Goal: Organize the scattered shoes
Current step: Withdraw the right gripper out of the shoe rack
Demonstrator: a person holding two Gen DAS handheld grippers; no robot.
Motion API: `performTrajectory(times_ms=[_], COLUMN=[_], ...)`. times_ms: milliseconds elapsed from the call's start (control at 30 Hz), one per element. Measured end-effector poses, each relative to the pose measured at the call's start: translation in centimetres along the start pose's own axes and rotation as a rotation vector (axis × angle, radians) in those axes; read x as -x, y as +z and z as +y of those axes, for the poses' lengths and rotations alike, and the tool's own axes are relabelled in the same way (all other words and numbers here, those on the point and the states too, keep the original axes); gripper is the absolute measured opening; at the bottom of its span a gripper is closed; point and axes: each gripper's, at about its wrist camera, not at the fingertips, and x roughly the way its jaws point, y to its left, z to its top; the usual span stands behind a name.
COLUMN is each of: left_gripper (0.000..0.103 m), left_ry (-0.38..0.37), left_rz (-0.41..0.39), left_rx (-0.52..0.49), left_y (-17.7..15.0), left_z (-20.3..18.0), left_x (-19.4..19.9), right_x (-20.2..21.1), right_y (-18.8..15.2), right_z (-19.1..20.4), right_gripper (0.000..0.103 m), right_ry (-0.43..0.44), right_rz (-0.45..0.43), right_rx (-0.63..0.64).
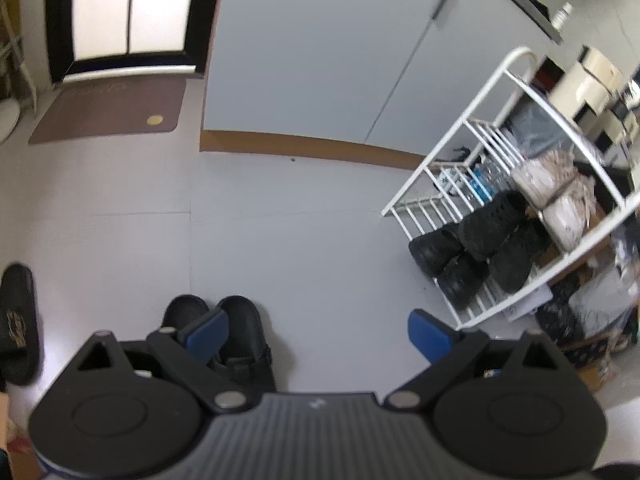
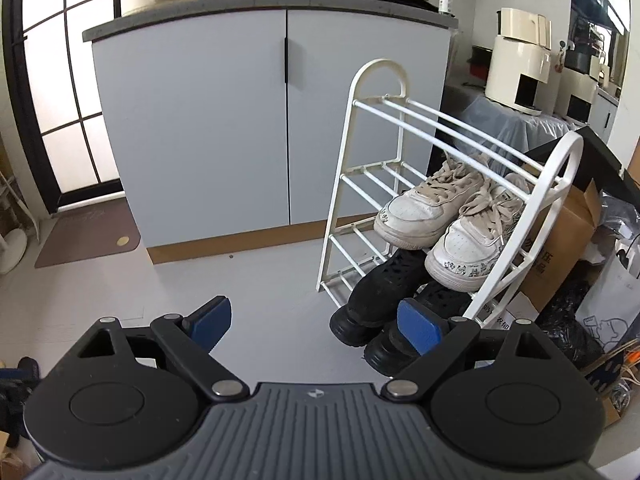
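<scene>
On the rack (image 2: 532, 204) at 2 o'clock sit white sneakers (image 2: 440, 216) above black shoes (image 2: 380, 292). Both the left gripper (image 1: 318, 334) and right gripper (image 2: 316, 326) stand wide apart (nothing held); black clogs (image 1: 224, 332) lie at the left one's 7 o'clock.

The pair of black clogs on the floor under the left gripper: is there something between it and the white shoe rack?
Nothing visible stands between them. From the black clogs to the white shoe rack there is only bare grey floor. The left gripper is open above the clogs. The black slipper lies off to the other side.

Black clogs (image 1: 224, 336) paired on floor (toes away).
</scene>
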Motion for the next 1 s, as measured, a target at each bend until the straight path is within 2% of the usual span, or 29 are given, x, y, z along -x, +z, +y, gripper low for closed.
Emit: performTrajectory(times_ms=[100, 233, 400, 633, 700, 800, 867, 1000], left_gripper=[0.098, 0.098, 0.098, 0.098, 0.098, 0.098, 0.098, 0.098], left_ry=[0.003, 0.012, 0.072, 0.102, 0.122, 0.133, 0.140, 0.154], left_rz=[-0.015, 0.024, 0.017, 0.006, 0.004, 0.025, 0.033, 0.043], left_rx=[0.029, 0.087, 0.062, 0.006, -0.019, -0.019, -0.016, -0.015], left_y=[-0.5, -0.8, -0.6, -0.7, -0.7, -0.7, -0.8, -0.8], left_z=[0.3, 1.4, 1.6, 1.1, 0.8, 0.8, 0.9, 0.9], left_x=[-0.3, -1.4, -1.6, -1.7, -1.8, -2.4, -2.7, -3.4], right_x=[-1.5, -2.4, -4.2, -7.4, -8.5, -9.5, -9.5, -9.6], right_y=[-0.4, -1.0, -3.0, -6.9, -8.4, -9.2, -9.1, -9.7], right_z=[-0.2, 0.0, -0.2, 0.3, 0.0, -0.3, -0.1, 1.1], right_gripper=[0.093, 0.093, 0.093, 0.093, 0.093, 0.093, 0.093, 0.093], right_ry=[0.030, 0.051, 0.085, 0.111, 0.145, 0.137, 0.178, 0.202], right_rz=[0.022, 0.031, 0.057, 0.076, 0.089, 0.148, 0.135, 0.145], right_rx=[-0.025, -0.034, -0.085, -0.068, -0.103, -0.159, -0.167, -0.115])
